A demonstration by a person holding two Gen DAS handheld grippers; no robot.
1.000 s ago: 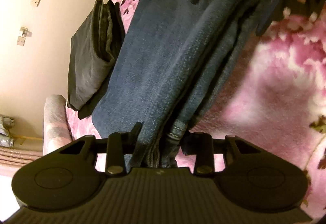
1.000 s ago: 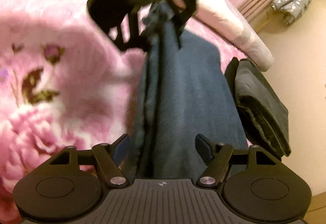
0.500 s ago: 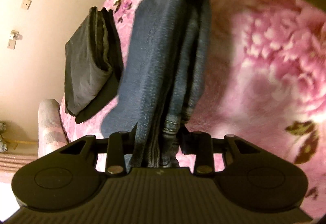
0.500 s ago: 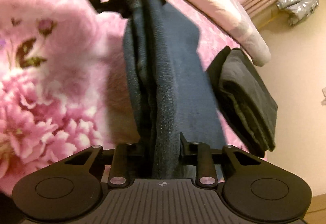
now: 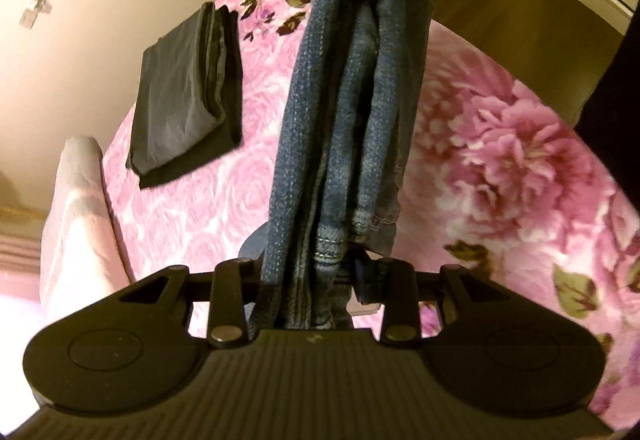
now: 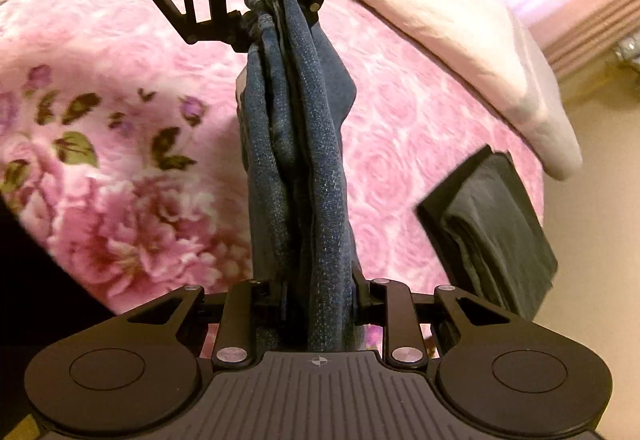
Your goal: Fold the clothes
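Left wrist: the left gripper [image 5: 308, 276] clamps one end of the folded jeans [image 5: 344, 112], strung above the pink bed [image 5: 500, 168]; dark folded trousers [image 5: 186, 88] lie near its wall-side edge.

Right wrist: the right gripper [image 6: 318, 298] grasps the jeans' [image 6: 308, 168] other end, its jaws having just closed on them; the left gripper [image 6: 266, 24] holds the far end by the pillow [image 6: 460, 12].

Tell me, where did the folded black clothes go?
The folded black clothes lie on the pink flowery blanket, right of the hanging jeans in the right wrist view, near the pale pillow.
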